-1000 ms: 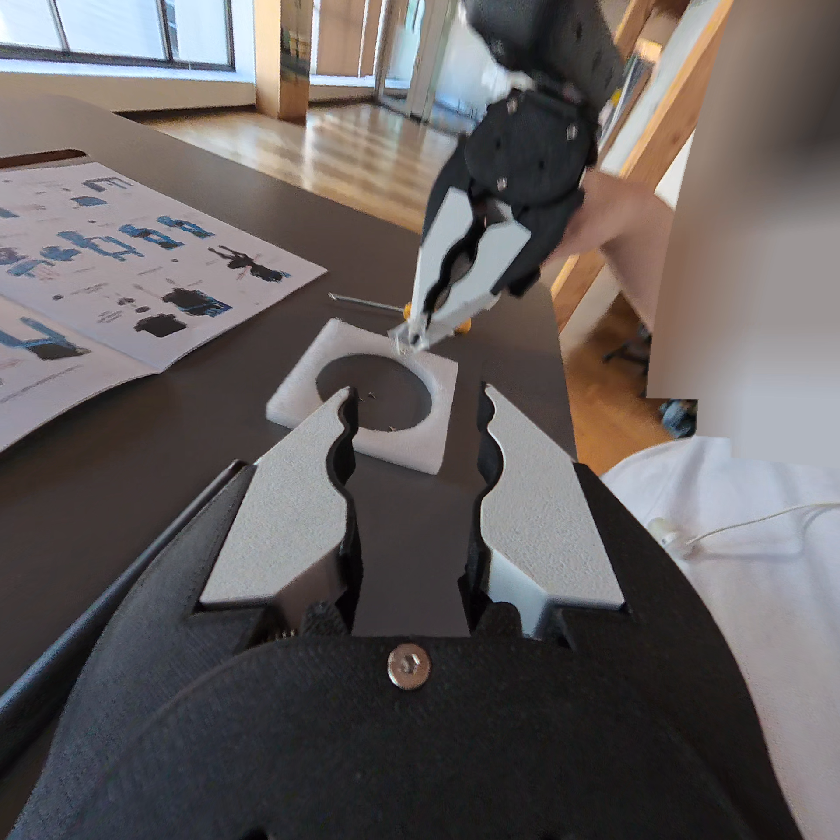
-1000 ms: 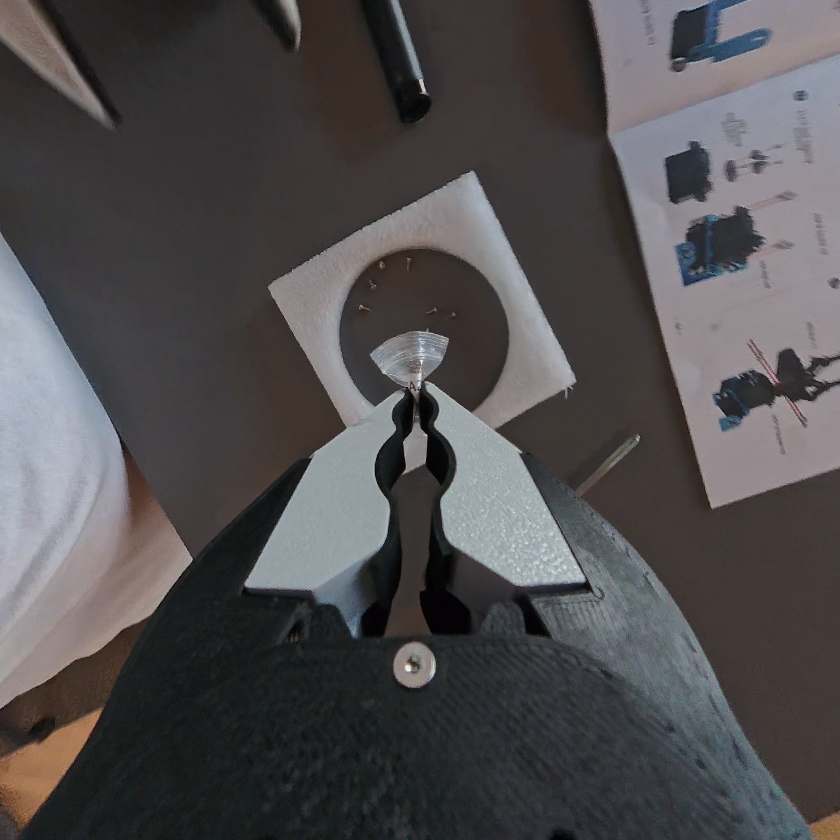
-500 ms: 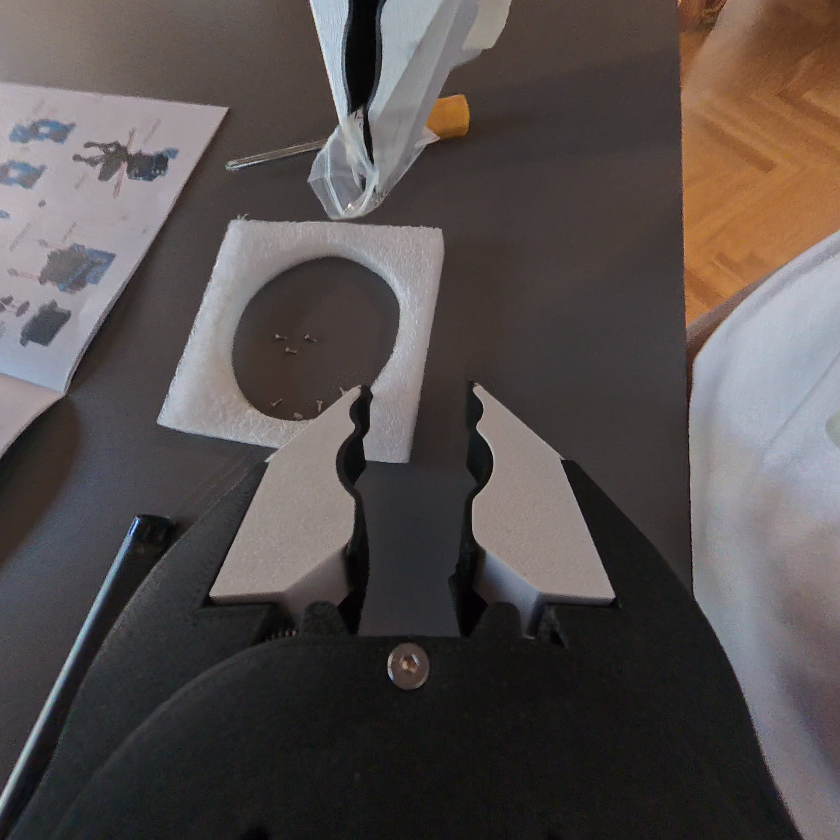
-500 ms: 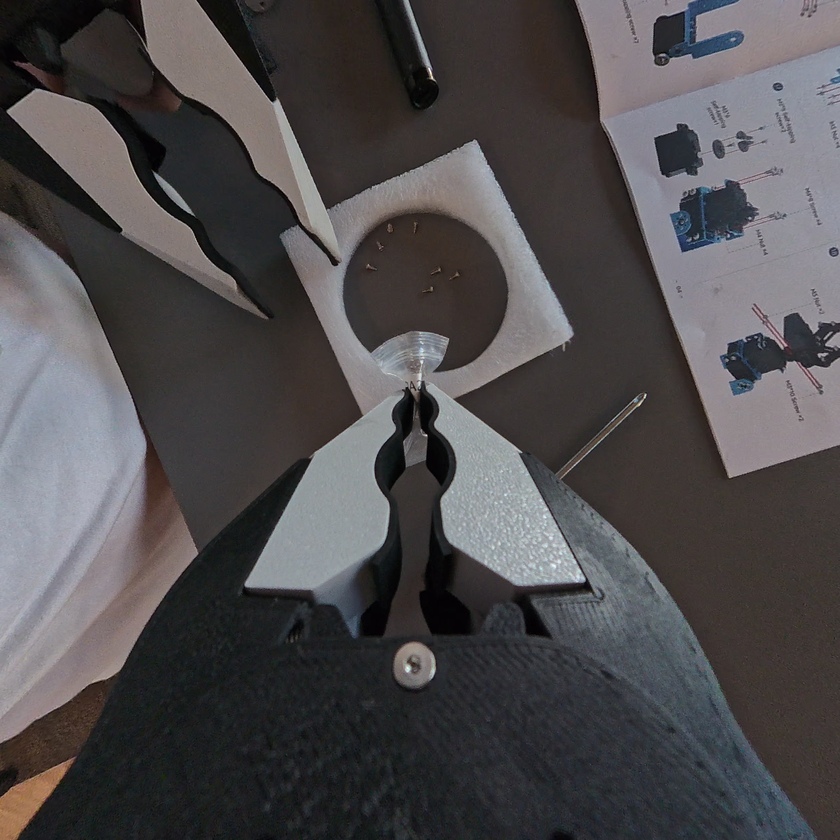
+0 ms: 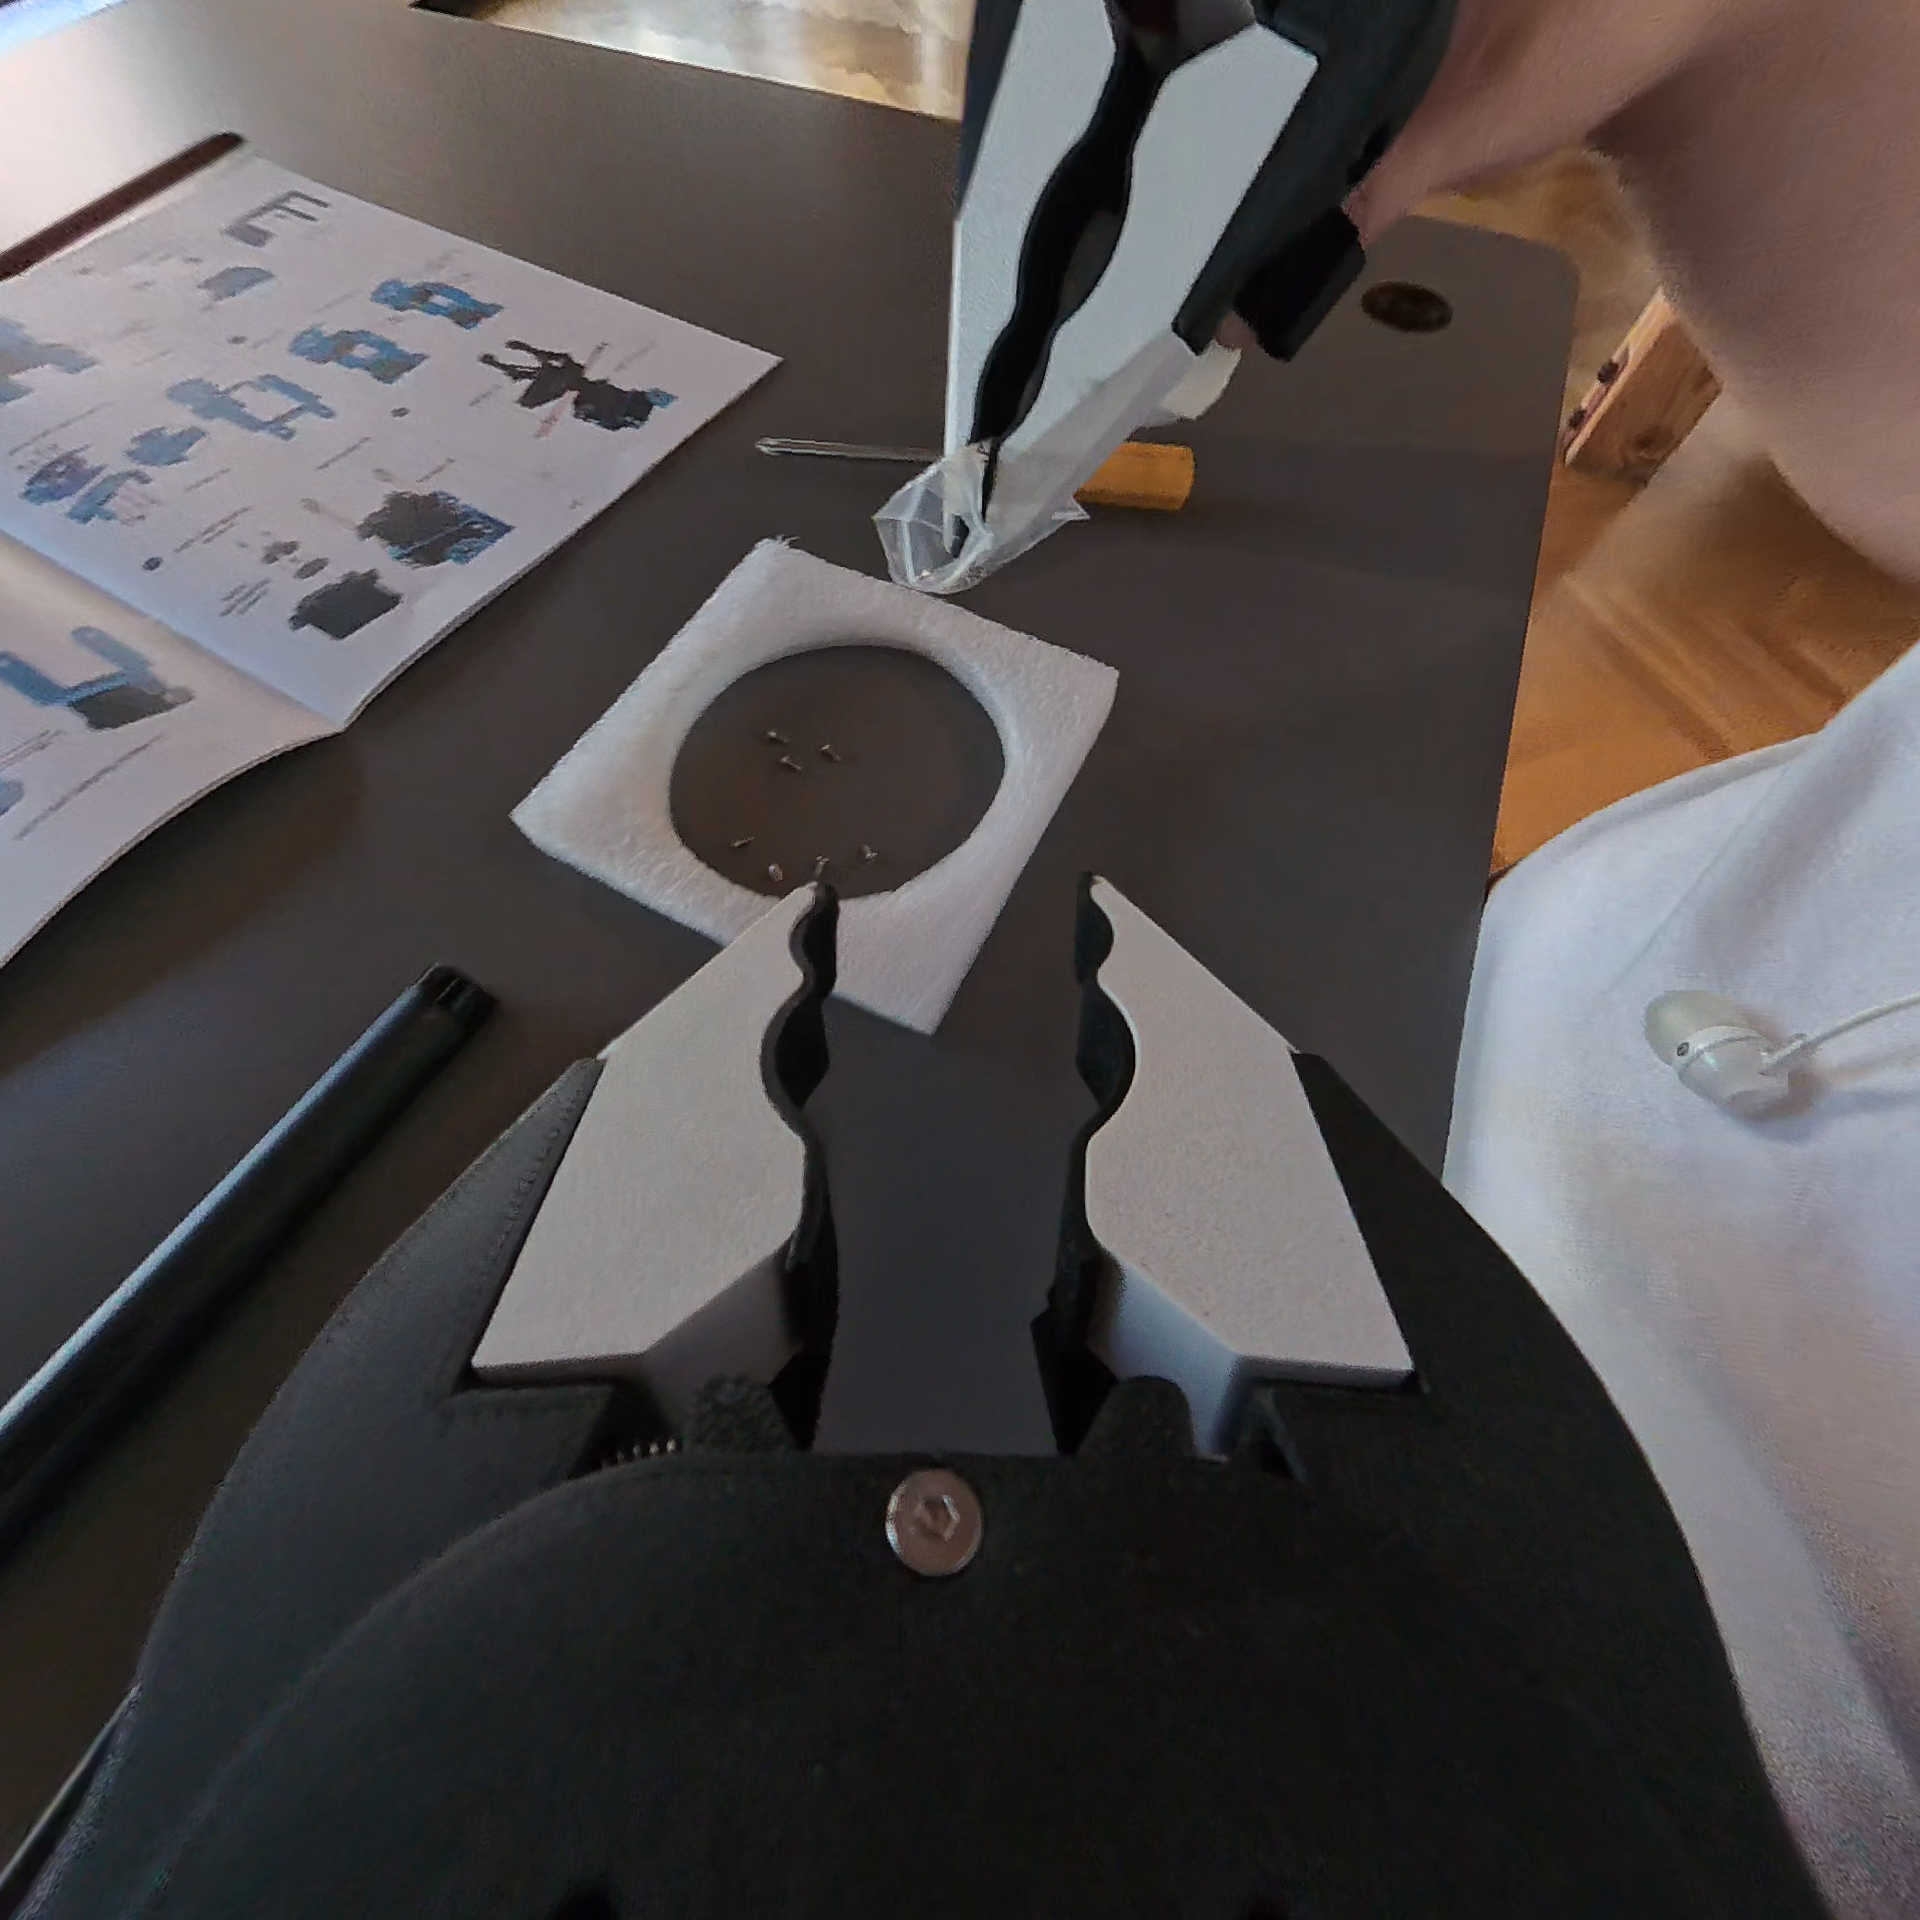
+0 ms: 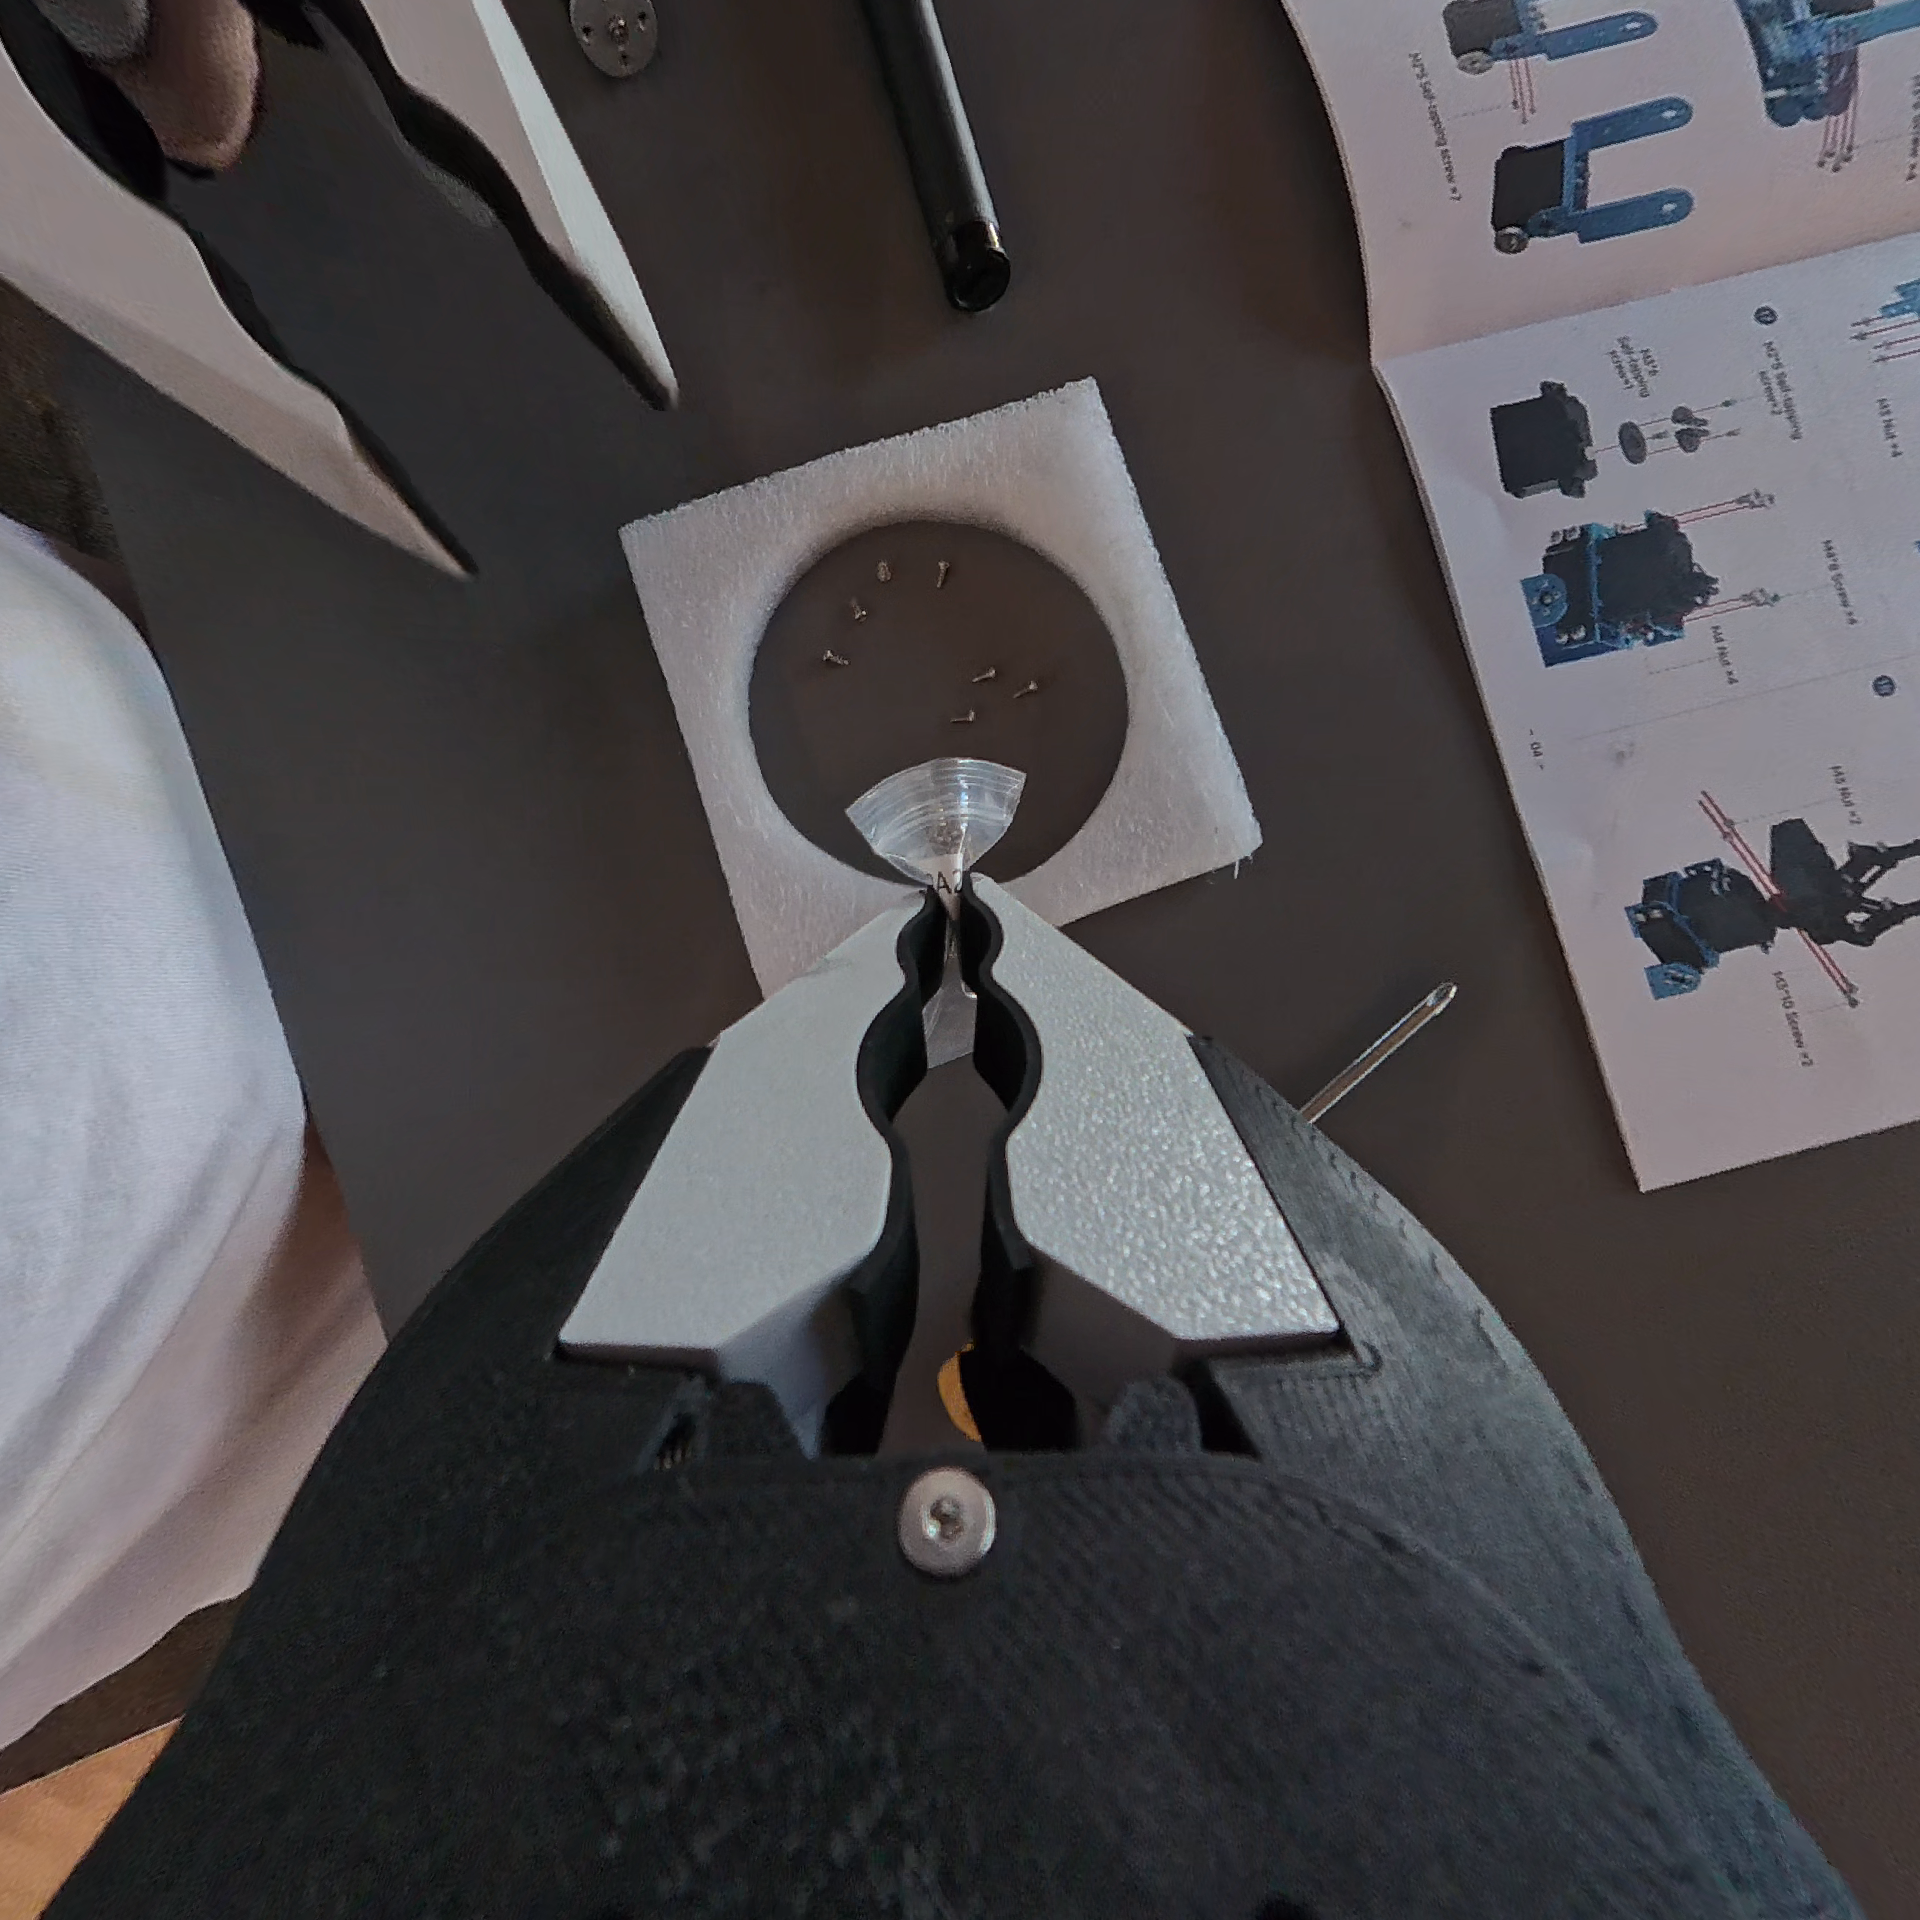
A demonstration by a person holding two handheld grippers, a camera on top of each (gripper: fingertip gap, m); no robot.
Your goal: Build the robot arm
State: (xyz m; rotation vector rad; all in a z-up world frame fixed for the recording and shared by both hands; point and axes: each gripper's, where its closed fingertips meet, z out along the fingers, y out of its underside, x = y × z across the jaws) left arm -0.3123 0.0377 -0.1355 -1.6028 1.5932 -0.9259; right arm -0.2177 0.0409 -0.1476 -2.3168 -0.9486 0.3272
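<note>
Right hand-held gripper [image 6: 951, 894]: clenched on a small clear plastic bag [image 6: 935, 816], which hangs from its tips over the foam square's [image 6: 1174, 665] near rim.
Left hand-held gripper [image 5: 951, 899]: released, empty, tips over the foam's near edge.
Bag handling: likely light, limp, slippery; best pinched at the flat end.
Count: seven tiny screws [image 6: 987, 675] loose in the foam's round hole, one bag, one screwdriver [image 5: 1127, 483], one black rod [image 6: 935, 156], one booklet [image 6: 1683, 623] on the tabletop [image 6: 468, 831].

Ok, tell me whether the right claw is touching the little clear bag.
Touching. The right wrist view shows the right claw shut on the clear bag, its neck pinched between the tips, above the foam square.
</note>
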